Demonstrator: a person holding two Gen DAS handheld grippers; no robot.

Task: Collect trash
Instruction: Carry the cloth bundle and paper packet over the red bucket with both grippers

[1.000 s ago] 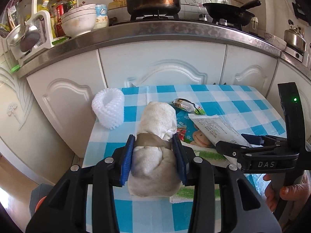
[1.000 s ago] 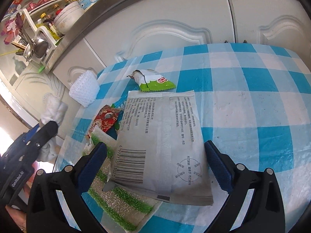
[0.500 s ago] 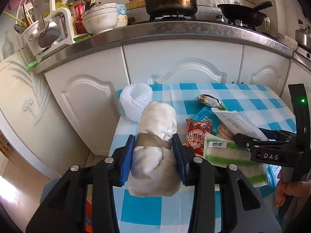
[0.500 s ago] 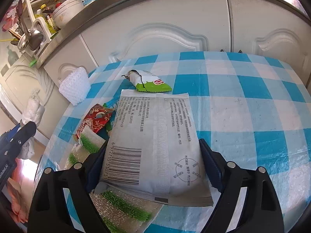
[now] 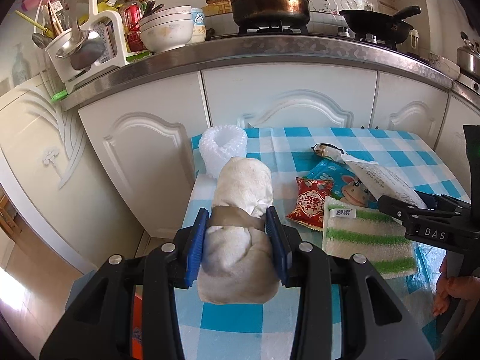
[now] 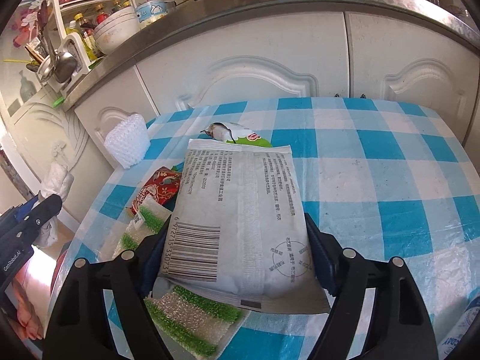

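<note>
Closing right tongs (image 6: 237,258) on grey packet (image 6: 240,222) between jaws; left tongs (image 5: 237,240) clamped on rolled towel (image 5: 240,234). Next, probably: lift packet clear.

Two fisheye views, each looking forward and down along a handheld gripper's fingers at a blue-checked table (image 5: 354,147) set against white cabinets (image 6: 264,60). The left view sits at the table's left corner, close in; the right view hovers nearer the middle. Both share the striped sponge cloth (image 5: 366,237) (green and white) — and each glimpses the other gripper.
</note>
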